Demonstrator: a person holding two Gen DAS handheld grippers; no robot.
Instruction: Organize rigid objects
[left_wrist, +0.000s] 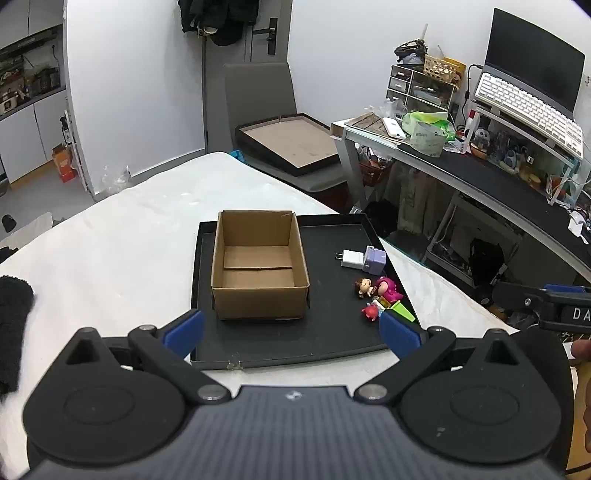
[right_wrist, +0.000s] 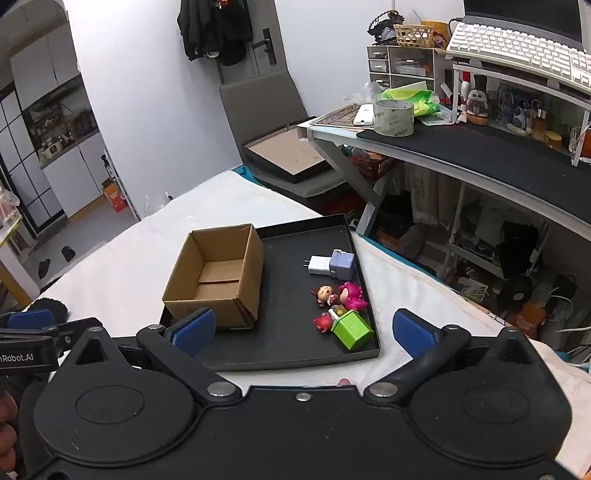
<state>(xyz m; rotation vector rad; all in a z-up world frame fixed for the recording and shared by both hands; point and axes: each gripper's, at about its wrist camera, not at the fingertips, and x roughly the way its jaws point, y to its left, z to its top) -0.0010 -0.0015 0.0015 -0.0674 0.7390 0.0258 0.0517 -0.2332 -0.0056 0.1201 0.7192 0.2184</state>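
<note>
Left wrist view looks down over a shallow black rectangular tray (left_wrist: 258, 343) laid on a white-sheeted bed, which keeps the small pieces from sinking into the soft cover. An open brown cardboard box (left_wrist: 258, 264) stands on the tray's left part, empty and flaps out of the way, likely the container meant to receive everything. Along the tray's right edge the loose things sit bunched: a white plug charger (right_wrist: 318, 265) touching a pale lilac cube-shaped toy (right_wrist: 342, 264), then a brown-haired doll figure (right_wrist: 325, 294) beside a pink plastic figure (right_wrist: 352, 295), and nearest, a small red figure (right_wrist: 323, 322) against a lime-green plastic block (right_wrist: 351, 328). That split leaves a bare lane between pile and box for carrying across. Both claws are released and grasp nothing: the left claw (left_wrist: 291, 328) hangs before the box, the right claw (right_wrist: 304, 330) nearer the toys, so the right seems better set for the 1st pick.
</note>
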